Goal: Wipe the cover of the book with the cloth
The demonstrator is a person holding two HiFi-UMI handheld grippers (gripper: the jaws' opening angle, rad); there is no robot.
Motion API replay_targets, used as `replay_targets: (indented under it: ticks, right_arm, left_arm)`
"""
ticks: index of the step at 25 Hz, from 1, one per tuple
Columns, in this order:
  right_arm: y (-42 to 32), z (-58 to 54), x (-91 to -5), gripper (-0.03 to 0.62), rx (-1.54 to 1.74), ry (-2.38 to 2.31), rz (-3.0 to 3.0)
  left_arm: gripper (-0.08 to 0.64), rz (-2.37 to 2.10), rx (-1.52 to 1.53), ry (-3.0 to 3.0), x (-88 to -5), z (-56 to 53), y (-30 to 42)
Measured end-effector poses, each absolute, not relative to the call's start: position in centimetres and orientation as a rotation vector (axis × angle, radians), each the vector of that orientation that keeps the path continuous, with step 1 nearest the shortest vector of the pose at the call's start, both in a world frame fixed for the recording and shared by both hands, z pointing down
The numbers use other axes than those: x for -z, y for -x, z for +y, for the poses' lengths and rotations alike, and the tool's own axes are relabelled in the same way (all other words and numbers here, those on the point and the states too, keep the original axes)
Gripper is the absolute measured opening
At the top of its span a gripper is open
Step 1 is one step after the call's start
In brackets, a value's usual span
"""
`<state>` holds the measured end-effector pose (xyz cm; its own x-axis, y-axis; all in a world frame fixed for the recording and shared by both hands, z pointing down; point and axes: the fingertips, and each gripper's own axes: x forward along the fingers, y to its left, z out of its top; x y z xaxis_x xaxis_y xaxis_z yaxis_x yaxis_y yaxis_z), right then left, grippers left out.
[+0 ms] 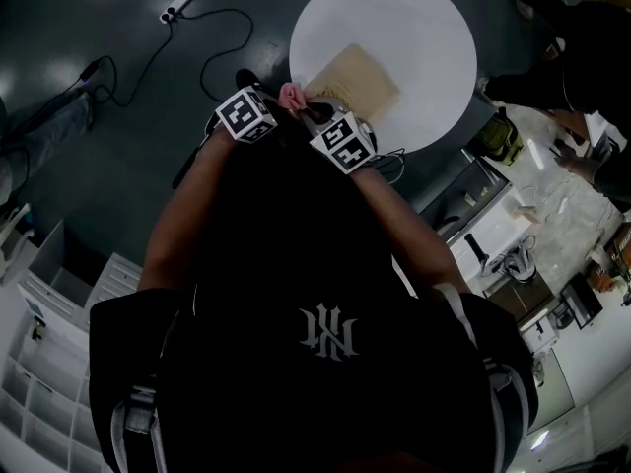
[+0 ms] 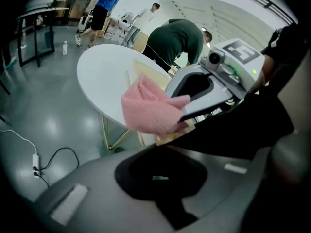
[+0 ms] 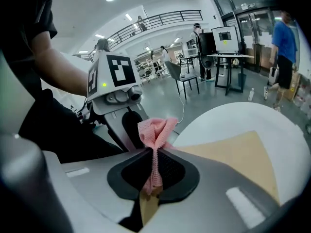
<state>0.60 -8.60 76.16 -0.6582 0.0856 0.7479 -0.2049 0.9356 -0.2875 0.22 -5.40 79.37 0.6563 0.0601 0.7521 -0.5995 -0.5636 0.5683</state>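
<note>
A tan book (image 1: 355, 79) lies on the round white table (image 1: 414, 28). Over the table's near edge, the pink cloth (image 1: 291, 95) is bunched up between my two grippers. My right gripper (image 3: 155, 159) is shut on the cloth (image 3: 156, 130), which stands up out of its jaws above the book (image 3: 233, 154). In the left gripper view the cloth (image 2: 150, 110) hangs from the right gripper (image 2: 183, 111) in front of the book (image 2: 146, 72). My left gripper (image 2: 160, 154) is close beside it, jaws together with nothing in them. In the head view the left gripper (image 1: 276, 104) sits just left of the cloth.
A cable and power strip (image 1: 177, 8) lie on the dark floor left of the table. White shelving (image 1: 39, 363) stands at the lower left and a cluttered counter (image 1: 552, 215) at the right. A person in green (image 2: 175, 40) bends over beyond the table.
</note>
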Motion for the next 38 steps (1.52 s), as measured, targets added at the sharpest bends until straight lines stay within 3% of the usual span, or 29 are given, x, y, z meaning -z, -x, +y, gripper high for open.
replay_targets:
  ticks: [38]
  right_arm:
    - [-13.2,-28.2,-73.9,0.023,-0.427,-0.727,-2.165]
  left_arm:
    - [0.018,-0.421,-1.011,-1.966,-77.8,-6.8,0.1]
